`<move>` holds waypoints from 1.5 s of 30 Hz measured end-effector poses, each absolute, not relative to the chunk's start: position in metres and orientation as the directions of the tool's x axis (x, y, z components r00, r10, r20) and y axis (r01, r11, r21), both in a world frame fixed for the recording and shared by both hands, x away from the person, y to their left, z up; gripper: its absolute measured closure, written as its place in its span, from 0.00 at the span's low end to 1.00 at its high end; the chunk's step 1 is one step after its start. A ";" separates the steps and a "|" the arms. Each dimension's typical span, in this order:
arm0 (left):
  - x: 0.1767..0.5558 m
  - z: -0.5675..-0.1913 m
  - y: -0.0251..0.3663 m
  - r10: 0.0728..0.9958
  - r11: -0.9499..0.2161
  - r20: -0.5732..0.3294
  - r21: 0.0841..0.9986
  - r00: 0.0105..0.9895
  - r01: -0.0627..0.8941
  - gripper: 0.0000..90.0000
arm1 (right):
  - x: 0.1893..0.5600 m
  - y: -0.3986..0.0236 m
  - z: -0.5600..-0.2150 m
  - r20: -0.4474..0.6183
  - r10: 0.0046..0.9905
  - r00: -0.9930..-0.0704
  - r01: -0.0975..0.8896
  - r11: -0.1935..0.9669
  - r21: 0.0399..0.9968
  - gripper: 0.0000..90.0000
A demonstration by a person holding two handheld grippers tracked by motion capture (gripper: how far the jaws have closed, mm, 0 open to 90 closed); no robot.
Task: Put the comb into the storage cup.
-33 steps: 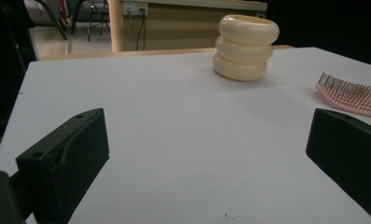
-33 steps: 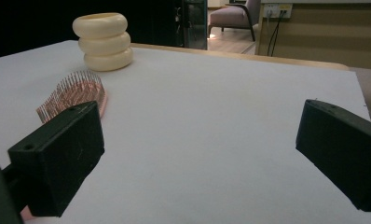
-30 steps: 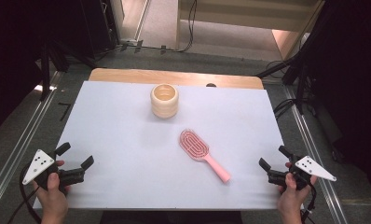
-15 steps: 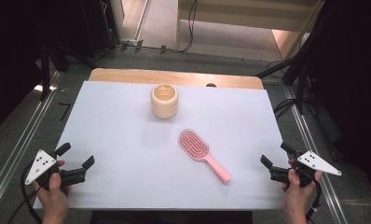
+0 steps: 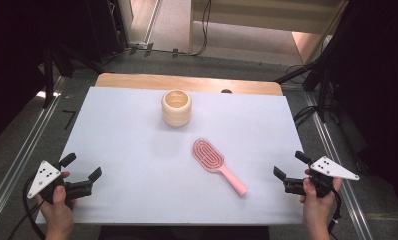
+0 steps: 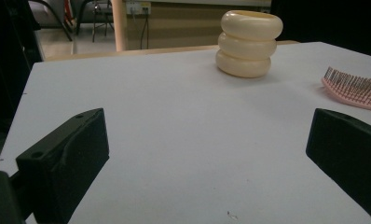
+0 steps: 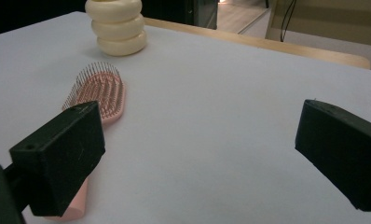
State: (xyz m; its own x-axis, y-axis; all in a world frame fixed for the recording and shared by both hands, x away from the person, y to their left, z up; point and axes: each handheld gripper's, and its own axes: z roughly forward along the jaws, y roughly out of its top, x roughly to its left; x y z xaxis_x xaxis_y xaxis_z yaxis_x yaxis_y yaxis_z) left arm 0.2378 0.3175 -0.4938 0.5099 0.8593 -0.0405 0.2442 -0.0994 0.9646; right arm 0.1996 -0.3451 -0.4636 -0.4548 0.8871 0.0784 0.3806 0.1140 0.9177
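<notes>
A pink hairbrush (image 5: 215, 161) lies bristles up near the middle of the white table (image 5: 137, 145), handle pointing to the front right. Behind it stands a cream ribbed cup (image 5: 176, 107), upright. My left gripper (image 5: 81, 166) rests at the front left corner, open, nothing between its jaws. In the left gripper view the cup (image 6: 249, 43) is ahead and the brush head (image 6: 356, 87) is at the right. My right gripper (image 5: 290, 165) is at the front right edge, open and empty, a short way right of the brush handle. The right gripper view has the brush (image 7: 99, 95) and cup (image 7: 116, 26) at left.
A wooden table edge (image 5: 187, 82) runs along the back of the white sheet. Metal rails (image 5: 17, 160) flank both sides of the table. Cables lie on the floor behind and at the right.
The right gripper has shifted slightly to the right and toward the near edge. The left gripper, brush and cup have stayed in place.
</notes>
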 end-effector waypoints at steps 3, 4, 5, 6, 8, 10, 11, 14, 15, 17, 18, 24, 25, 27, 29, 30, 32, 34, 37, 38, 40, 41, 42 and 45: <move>0.238 -0.494 0.317 0.857 -0.109 -0.031 0.965 0.514 0.240 0.00 | 0.201 -0.343 -0.461 0.075 0.892 -0.445 0.394 0.120 0.911 0.04; 0.238 -0.494 0.317 0.857 -0.111 -0.028 0.965 0.515 0.238 0.00 | 0.202 -0.342 -0.460 0.073 0.890 -0.450 0.397 0.127 0.909 0.04; 0.238 -0.494 0.317 0.857 -0.111 -0.028 0.965 0.515 0.238 0.00 | 0.203 -0.341 -0.460 0.076 0.888 -0.455 0.400 0.127 0.908 0.04; 0.237 -0.494 0.317 0.857 -0.113 -0.028 0.964 0.515 0.239 0.00 | 0.203 -0.341 -0.459 0.074 0.884 -0.461 0.400 0.133 0.907 0.04; 0.237 -0.494 0.317 0.857 -0.112 -0.028 0.965 0.514 0.239 0.00 | 0.205 -0.338 -0.458 0.073 0.878 -0.474 0.406 0.144 0.903 0.04; 0.237 -0.494 0.317 0.857 -0.113 -0.027 0.964 0.515 0.239 0.00 | 0.206 -0.336 -0.457 0.069 0.871 -0.487 0.408 0.156 0.900 0.04; 0.237 -0.494 0.316 0.857 -0.114 -0.026 0.964 0.514 0.239 0.00 | 0.207 -0.334 -0.456 0.069 0.869 -0.490 0.411 0.161 0.897 0.04; 0.237 -0.494 0.316 0.856 -0.116 -0.025 0.965 0.517 0.237 0.00 | 0.210 -0.329 -0.454 0.064 0.864 -0.500 0.414 0.173 0.894 0.04; 0.237 -0.494 0.316 0.856 -0.115 -0.025 0.965 0.517 0.237 0.00 | 0.211 -0.327 -0.453 0.056 0.862 -0.503 0.409 0.181 0.894 0.04; 0.237 -0.494 0.316 0.854 -0.117 -0.023 0.965 0.519 0.235 0.00 | 0.213 -0.324 -0.452 0.053 0.857 -0.513 0.411 0.190 0.892 0.04; 0.237 -0.494 0.316 0.854 -0.119 -0.020 0.965 0.519 0.234 0.00 | 0.214 -0.322 -0.452 0.055 0.855 -0.516 0.415 0.193 0.889 0.04; 0.237 -0.494 0.315 0.854 -0.124 -0.016 0.964 0.520 0.234 0.00 | 0.222 -0.312 -0.448 0.041 0.837 -0.546 0.423 0.233 0.876 0.04; 0.237 -0.494 0.315 0.854 -0.124 -0.016 0.964 0.519 0.234 0.00 | 0.223 -0.311 -0.447 0.040 0.835 -0.549 0.423 0.236 0.875 0.04; 0.237 -0.494 0.315 0.856 -0.123 -0.016 0.965 0.517 0.233 0.00 | 0.225 -0.308 -0.446 0.039 0.831 -0.556 0.430 0.247 0.868 0.03; 0.237 -0.494 0.315 0.856 -0.124 -0.015 0.965 0.517 0.233 0.00 | 0.227 -0.305 -0.444 0.041 0.826 -0.562 0.431 0.250 0.867 0.03; 0.237 -0.494 0.315 0.856 -0.123 -0.016 0.965 0.518 0.233 0.00 | 0.228 -0.305 -0.444 0.038 0.823 -0.566 0.430 0.256 0.866 0.03; 0.237 -0.494 0.315 0.856 -0.124 -0.015 0.965 0.517 0.233 0.00 | 0.230 -0.303 -0.442 0.036 0.820 -0.571 0.431 0.262 0.863 0.03; 0.237 -0.494 0.314 0.856 -0.124 -0.015 0.965 0.518 0.233 0.00 | 0.232 -0.301 -0.441 0.033 0.817 -0.576 0.435 0.271 0.859 0.03; 0.237 -0.494 0.314 0.855 -0.128 -0.011 0.964 0.519 0.232 0.00 | 0.234 -0.298 -0.438 0.028 0.814 -0.581 0.440 0.284 0.852 0.02; 0.237 -0.494 0.314 0.854 -0.129 -0.011 0.964 0.520 0.231 0.00 | 0.235 -0.297 -0.438 0.030 0.811 -0.584 0.443 0.288 0.849 0.02; 0.237 -0.494 0.314 0.854 -0.131 -0.008 0.964 0.520 0.231 0.00 | 0.237 -0.294 -0.436 0.027 0.810 -0.586 0.451 0.298 0.842 0.02; 0.237 -0.494 0.314 0.855 -0.131 -0.008 0.964 0.519 0.231 0.00 | 0.237 -0.293 -0.436 0.026 0.809 -0.587 0.456 0.303 0.837 0.02; 0.237 -0.494 0.314 0.855 -0.130 -0.009 0.964 0.519 0.230 0.00 | 0.238 -0.292 -0.435 0.021 0.807 -0.590 0.457 0.313 0.833 0.01; 0.237 -0.494 0.314 0.854 -0.133 -0.006 0.964 0.520 0.229 0.00 | 0.241 -0.288 -0.434 0.014 0.800 -0.600 0.461 0.332 0.823 0.01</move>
State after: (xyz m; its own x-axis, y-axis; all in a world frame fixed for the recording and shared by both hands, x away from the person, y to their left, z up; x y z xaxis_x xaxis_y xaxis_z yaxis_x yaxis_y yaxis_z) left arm 0.2369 0.3139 -0.4942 0.5195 0.8544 -0.0056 0.2293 -0.1331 0.9642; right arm 0.2407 -0.2882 -0.4339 -0.6002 0.7997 0.0138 0.4612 0.3320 0.8228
